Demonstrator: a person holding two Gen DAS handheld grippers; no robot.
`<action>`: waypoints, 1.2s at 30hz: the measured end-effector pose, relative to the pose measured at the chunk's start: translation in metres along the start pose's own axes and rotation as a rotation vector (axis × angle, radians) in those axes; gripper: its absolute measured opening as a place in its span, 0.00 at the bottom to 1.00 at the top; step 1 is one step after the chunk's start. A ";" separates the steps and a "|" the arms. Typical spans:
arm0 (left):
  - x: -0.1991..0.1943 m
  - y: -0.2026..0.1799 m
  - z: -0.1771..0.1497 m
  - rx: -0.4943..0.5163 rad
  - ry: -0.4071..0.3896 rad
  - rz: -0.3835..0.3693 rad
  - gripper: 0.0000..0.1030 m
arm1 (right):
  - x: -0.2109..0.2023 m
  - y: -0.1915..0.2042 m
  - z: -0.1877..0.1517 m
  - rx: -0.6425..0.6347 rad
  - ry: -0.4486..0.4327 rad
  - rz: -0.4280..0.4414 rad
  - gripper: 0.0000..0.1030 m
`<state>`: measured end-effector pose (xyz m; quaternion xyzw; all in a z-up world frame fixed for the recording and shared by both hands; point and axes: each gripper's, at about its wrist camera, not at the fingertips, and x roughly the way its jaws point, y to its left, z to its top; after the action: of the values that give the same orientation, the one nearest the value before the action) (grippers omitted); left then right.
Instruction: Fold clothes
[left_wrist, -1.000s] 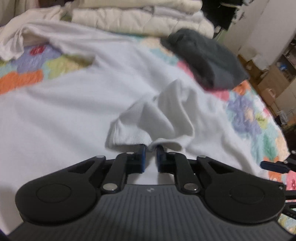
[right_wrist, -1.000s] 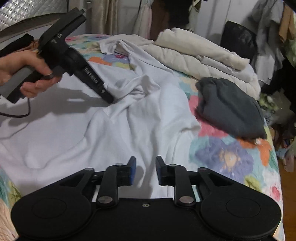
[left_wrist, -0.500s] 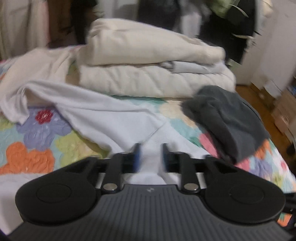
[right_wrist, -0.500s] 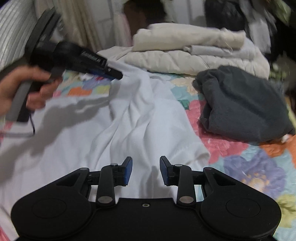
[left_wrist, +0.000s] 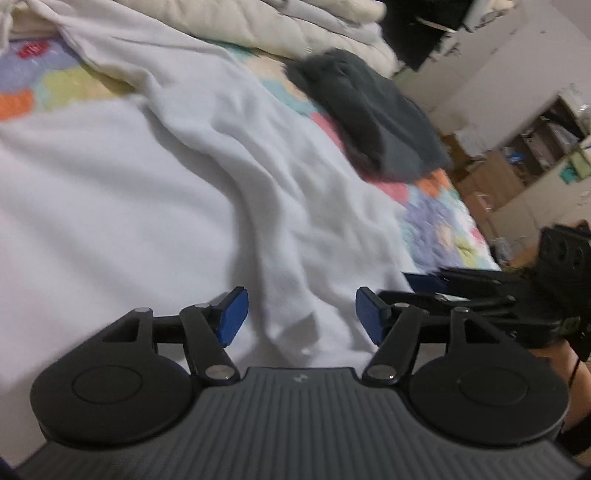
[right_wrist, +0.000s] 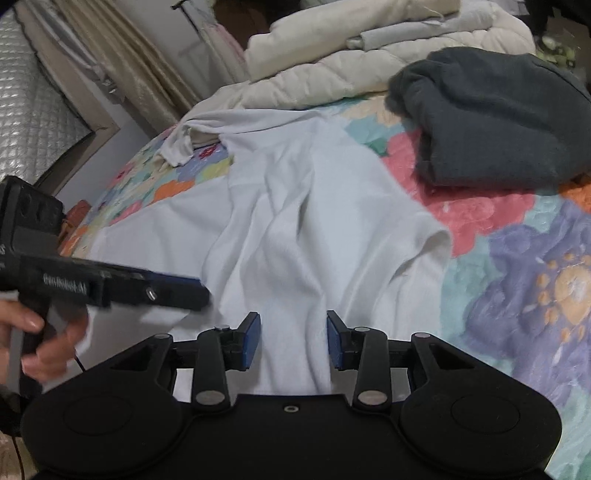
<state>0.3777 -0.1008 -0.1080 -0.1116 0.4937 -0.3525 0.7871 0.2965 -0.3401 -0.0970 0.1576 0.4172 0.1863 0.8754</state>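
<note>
Quilt (right_wrist: 524, 280): floral patchwork bedcover, runs under everything; bare patches at far left in left-wrist view and across the right side in right-wrist view.
Left hand (right_wrist: 40, 332): at left edge of right-wrist view, fingers wrapped round the black handle of the left gripper.
Left gripper (left_wrist: 298, 314): jaws spread wide, nothing between the blue pads (left_wrist: 232, 317); hangs low over the white cloth, a raised fold lying in the gap but not pinched. In right-wrist view its fingers (right_wrist: 173, 291) point right, over the cloth's left part; blurred, so contact w/ cloth can't be told.
White shirt (right_wrist: 295, 236): spread on the quilt, centre of both views, rumpled w/ long creases running away from the cams; far sleeve reaches up-left toward the bedding pile; right corner (right_wrist: 432, 240) curls up at the hem, just beside the pink flower print.
Right gripper (right_wrist: 293, 341): jaws apart, empty; sits over near edge of shirt, a ridge of cloth between the pads, untouched as far as can be seen. In left-wrist view it shows at right edge (left_wrist: 428, 282), close beside the left gripper's right finger.
Cream bedding (right_wrist: 369, 55): folded pile at the back, top centre.
Dark grey garment (right_wrist: 495, 122): bunched on quilt, right of shirt, apart from it, near the bedding.
Shelves (left_wrist: 546, 144): far right of left-wrist view, blurred.
</note>
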 end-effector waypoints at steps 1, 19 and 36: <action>0.002 -0.002 -0.004 -0.008 -0.002 0.000 0.06 | 0.000 0.003 -0.001 -0.022 -0.002 0.002 0.25; -0.051 0.025 -0.070 -0.289 -0.044 -0.080 0.53 | -0.077 -0.030 -0.064 0.306 -0.133 0.072 0.43; -0.064 -0.046 -0.147 0.000 0.073 -0.150 0.59 | -0.135 0.011 -0.191 0.181 -0.045 0.079 0.44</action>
<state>0.2149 -0.0657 -0.1106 -0.1354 0.5125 -0.4140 0.7401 0.0645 -0.3691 -0.1164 0.2565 0.4061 0.1786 0.8587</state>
